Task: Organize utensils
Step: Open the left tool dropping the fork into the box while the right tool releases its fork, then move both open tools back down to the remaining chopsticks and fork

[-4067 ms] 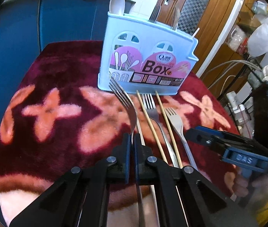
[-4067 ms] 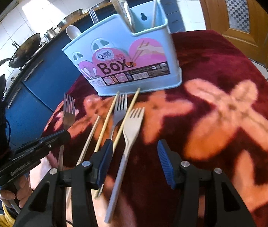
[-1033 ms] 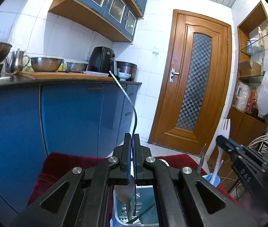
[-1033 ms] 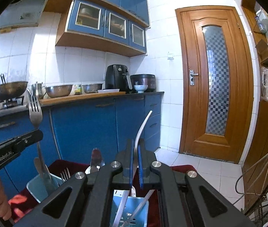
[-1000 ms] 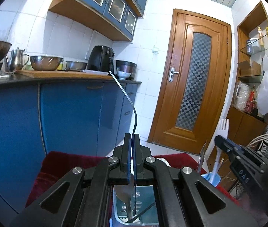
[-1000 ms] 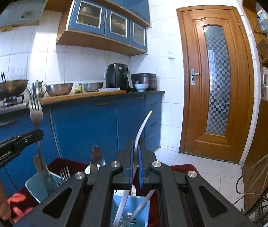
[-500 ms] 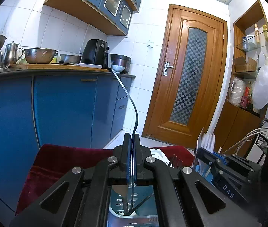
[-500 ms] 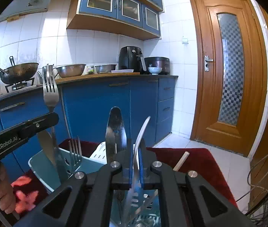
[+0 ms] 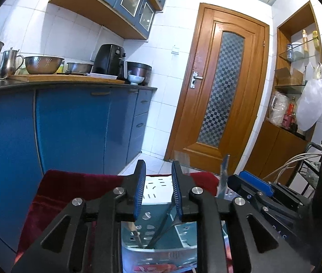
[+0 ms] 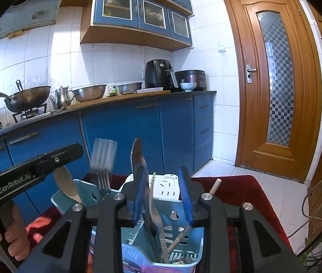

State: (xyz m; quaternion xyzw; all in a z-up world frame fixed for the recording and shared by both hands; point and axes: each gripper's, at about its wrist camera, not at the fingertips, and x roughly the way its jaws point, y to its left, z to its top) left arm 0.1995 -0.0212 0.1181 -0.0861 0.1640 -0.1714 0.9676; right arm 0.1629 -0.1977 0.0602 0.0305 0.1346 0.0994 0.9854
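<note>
left gripper [image 9: 156,192]: over the blue utensil box [image 9: 161,253], jaws just opened, parted a little, blue pads [image 9: 139,195] clear of everything. Nothing held.
right gripper [image 10: 162,195]: also over the box, jaws just opened, moderate gap. Pale fork handle [image 10: 153,202] stands loose in the gap, pads not pressing on it.
utensil box: directly below and ahead of both grippers, on the dark red cloth [image 9: 70,188]. White slotted back wall [image 9: 157,190] just past the left fingertips. Printed label on front face cut off at frame bottom, unreadable.
metal fork [image 10: 103,159]: blurred, tines up, left of the right gripper, in the box's left compartment beside a smaller fork [image 10: 103,183] and a spoon [image 10: 66,186].
knife [image 10: 139,157]: upright, just behind the right gripper's left finger.
chopstick [image 10: 213,190]: tip poking up right of the right gripper's right finger; lower end leaning inside the box.
writing, left gripper body: "GenRobot.AI" [image 10: 16,183], white on black, seen in right wrist view.
writing, right gripper body: partial letters, reads like "AS" [image 9: 279,233], rest out of view.
hand [image 10: 13,234]: wrapped round the left gripper's handle, lower left of right wrist view.
background: blue cabinets [image 9: 70,127], wooden door [image 9: 220,86], counter with black air fryer [image 10: 158,74]; no readable brand on it.
</note>
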